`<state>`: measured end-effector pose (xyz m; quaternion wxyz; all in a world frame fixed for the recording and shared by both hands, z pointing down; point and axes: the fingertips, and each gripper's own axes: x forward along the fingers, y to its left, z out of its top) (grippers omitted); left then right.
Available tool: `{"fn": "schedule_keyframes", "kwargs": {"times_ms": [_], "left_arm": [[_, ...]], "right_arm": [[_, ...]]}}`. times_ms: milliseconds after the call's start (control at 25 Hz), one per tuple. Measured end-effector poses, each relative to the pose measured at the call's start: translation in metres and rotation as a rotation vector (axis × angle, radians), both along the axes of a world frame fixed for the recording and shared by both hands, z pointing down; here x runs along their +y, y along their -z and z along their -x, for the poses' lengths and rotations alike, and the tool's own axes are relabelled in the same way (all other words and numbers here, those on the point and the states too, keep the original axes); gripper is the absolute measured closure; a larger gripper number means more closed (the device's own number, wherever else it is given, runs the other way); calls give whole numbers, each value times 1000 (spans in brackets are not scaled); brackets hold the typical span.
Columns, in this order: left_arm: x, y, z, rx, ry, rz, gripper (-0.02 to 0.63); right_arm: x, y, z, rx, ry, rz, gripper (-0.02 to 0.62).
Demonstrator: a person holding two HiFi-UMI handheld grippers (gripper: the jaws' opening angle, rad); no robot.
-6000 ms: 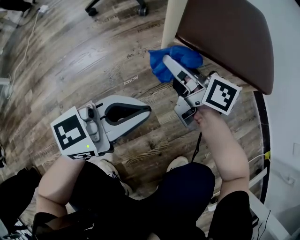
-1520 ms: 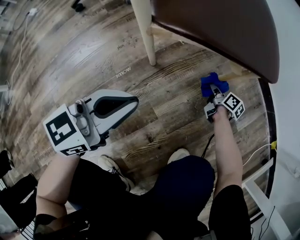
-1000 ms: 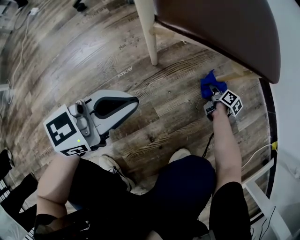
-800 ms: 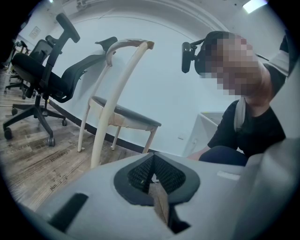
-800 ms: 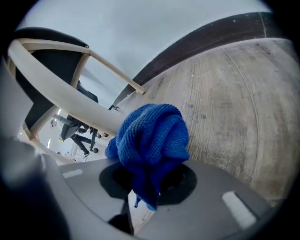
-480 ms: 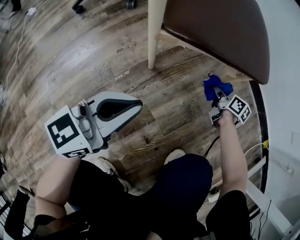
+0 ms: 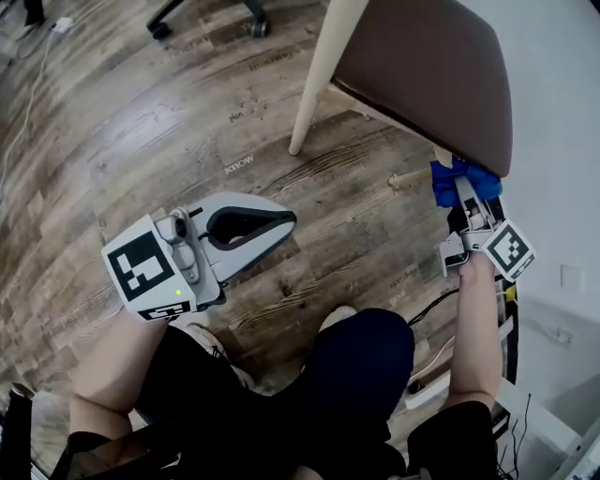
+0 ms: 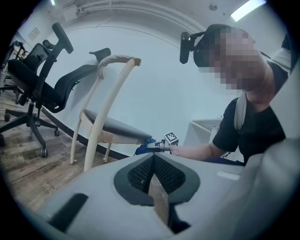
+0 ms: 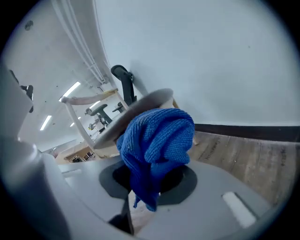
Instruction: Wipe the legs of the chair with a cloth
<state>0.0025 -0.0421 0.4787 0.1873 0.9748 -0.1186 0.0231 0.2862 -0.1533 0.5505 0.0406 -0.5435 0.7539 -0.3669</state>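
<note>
right tongs (image 7: 464, 192) clamped tight on the blue cloth (image 7: 457, 174), a bunched wad sticking out past the tips. cloth sits just under the near right edge of the chair seat (image 7: 431, 75). left tongs (image 7: 267, 223) closed with tips together and nothing between them, well apart from the chair, over the wood floor (image 7: 141, 122) on the near side of its pale front leg (image 7: 314, 84).

Wood-plank floor (image 7: 141, 122) underfoot, grey-brown and worn (a white cable (image 7: 31, 89) trails across it). A black office chair (image 8: 35, 86) stands by the pale wall (image 8: 164, 75) with a dark baseboard (image 9: 253, 132); strip lights (image 8: 246, 8) glow overhead.
</note>
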Motion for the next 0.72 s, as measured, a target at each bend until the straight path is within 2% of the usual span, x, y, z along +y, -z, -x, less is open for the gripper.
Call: {"fn": "schedule_keyframes", "kwargs": {"times_ms": [240, 520, 600, 720], "left_arm": [[-2, 9, 5, -1, 33, -37, 606], [-14, 30, 27, 20, 160, -40, 606], [-13, 42, 36, 28, 217, -21, 606], [-3, 56, 52, 4, 309, 49, 606]], "right_arm": [[17, 28, 23, -43, 9, -58, 505], [47, 104, 65, -64, 131, -181, 503], [55, 128, 75, -47, 160, -175, 503], [75, 158, 87, -25, 207, -111, 503]]}}
